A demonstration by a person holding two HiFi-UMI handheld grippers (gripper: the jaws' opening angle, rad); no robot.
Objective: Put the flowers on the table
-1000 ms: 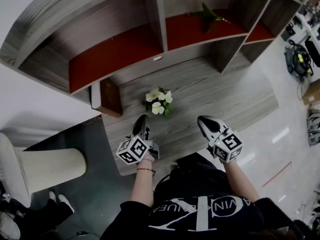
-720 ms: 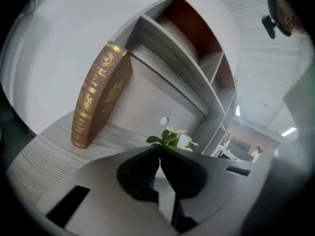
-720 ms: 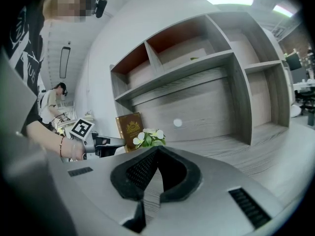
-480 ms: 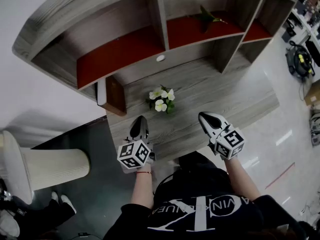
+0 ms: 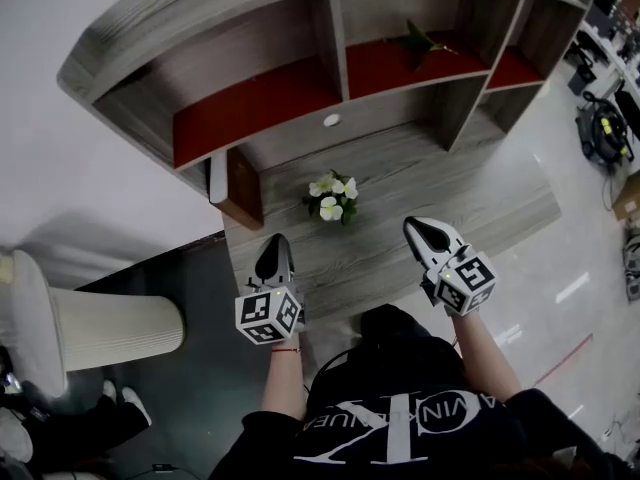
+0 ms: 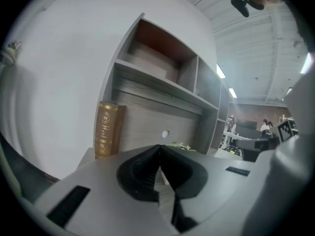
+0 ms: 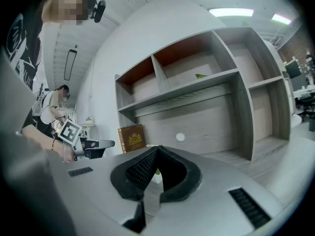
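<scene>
A small bunch of white flowers [image 5: 333,197] with green leaves stands on the grey wooden table [image 5: 470,183], below the shelf unit. My left gripper [image 5: 276,240] hovers at the table's near edge, left of and nearer than the flowers, with its jaws shut on nothing. My right gripper [image 5: 416,226] hangs to the right of the flowers, also shut and empty. In the left gripper view the flowers [image 6: 182,145] peek just over the closed jaws of the left gripper [image 6: 160,147]. The right gripper [image 7: 157,149] points at the shelf's back panel.
A brown and gold book [image 5: 243,185] stands upright at the table's left end. The shelf unit [image 5: 250,118] has red-floored compartments, one with a green sprig [image 5: 420,38]. A white cylindrical stand [image 5: 110,328] is on the dark floor at left. Equipment [image 5: 603,123] lies at far right.
Both grippers have lifted a little above the table's near edge. The left one has rolled, so its marker cube now faces squarely up. The flowers have stayed in place.
</scene>
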